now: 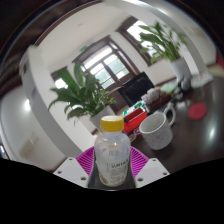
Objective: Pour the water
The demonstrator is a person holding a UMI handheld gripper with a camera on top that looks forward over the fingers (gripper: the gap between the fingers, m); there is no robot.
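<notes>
A clear plastic bottle point(111, 155) with a yellow cap and a pale label stands upright between my fingers. Both magenta pads point(87, 163) press against its sides, so my gripper point(112, 172) is shut on it and holds it above the table. A white mug point(156, 128) with its handle to the right stands on the dark table point(195, 125), just beyond the bottle and to its right, its opening facing me at a slant. The bottle's lower part is hidden behind my gripper's body.
A leafy green plant point(85, 95) stands beyond the bottle to the left. Another plant point(160, 40) stands by the window point(105, 62) further back. A red and white box point(143, 102) and dark chairs lie behind the mug.
</notes>
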